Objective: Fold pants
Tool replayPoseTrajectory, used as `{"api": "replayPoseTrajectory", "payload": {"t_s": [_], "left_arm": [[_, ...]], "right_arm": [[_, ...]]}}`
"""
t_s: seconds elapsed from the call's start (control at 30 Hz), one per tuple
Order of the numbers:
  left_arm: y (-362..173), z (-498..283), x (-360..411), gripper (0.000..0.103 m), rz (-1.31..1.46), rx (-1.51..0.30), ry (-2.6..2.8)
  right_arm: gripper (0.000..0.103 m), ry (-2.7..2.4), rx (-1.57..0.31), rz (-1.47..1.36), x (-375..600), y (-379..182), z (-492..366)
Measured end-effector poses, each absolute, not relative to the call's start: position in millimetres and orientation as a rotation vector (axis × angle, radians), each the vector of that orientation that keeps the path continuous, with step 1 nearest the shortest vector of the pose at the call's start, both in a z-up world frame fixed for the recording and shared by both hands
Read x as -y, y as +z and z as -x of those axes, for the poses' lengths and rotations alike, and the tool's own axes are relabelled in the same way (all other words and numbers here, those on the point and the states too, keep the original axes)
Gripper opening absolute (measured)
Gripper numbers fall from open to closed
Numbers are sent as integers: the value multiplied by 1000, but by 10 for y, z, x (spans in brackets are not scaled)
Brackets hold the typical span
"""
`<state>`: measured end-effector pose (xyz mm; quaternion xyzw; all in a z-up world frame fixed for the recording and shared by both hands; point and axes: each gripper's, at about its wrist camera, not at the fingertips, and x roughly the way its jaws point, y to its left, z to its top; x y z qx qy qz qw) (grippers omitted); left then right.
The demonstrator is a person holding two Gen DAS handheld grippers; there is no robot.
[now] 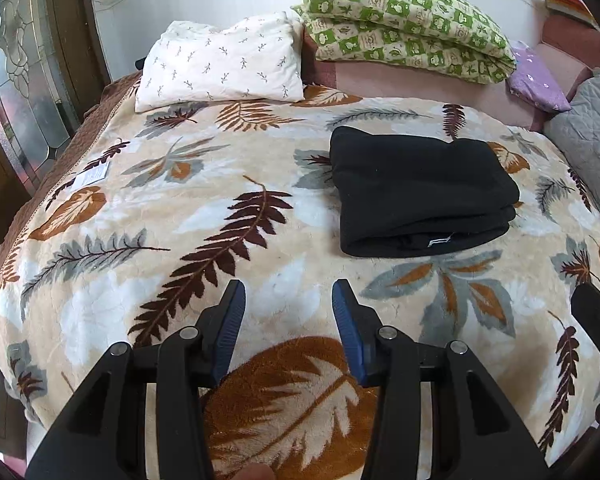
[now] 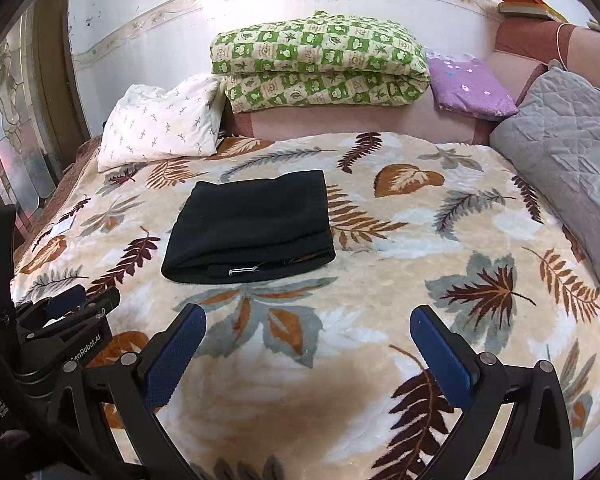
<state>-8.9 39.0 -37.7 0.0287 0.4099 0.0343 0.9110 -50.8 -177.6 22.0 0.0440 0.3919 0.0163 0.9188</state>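
Black pants [image 1: 420, 192] lie folded into a compact stack on the leaf-patterned blanket [image 1: 228, 216], with a small white tag at the near edge. They also show in the right wrist view [image 2: 252, 224]. My left gripper [image 1: 288, 292] is open and empty, held above the blanket, nearer than the pants and to their left. My right gripper [image 2: 308, 320] is open wide and empty, nearer than the pants and to their right. The left gripper's body [image 2: 64, 320] shows at the left edge of the right wrist view.
A white pillow [image 1: 220, 68] and a folded green checked quilt [image 1: 404, 24] lie at the head of the bed. A purple folded cloth [image 2: 468, 84] and a grey quilted cover [image 2: 568, 136] sit at the right. A glass door [image 1: 24, 80] stands left.
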Motion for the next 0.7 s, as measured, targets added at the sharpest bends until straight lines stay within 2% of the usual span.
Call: {"api": "replayPoseTrajectory", "payload": {"t_s": [0.7], "left_arm": [[-306,69,-406,44,-73,-835,71]], "right_arm": [[102,32,-816,-81,1816,200,458]]}}
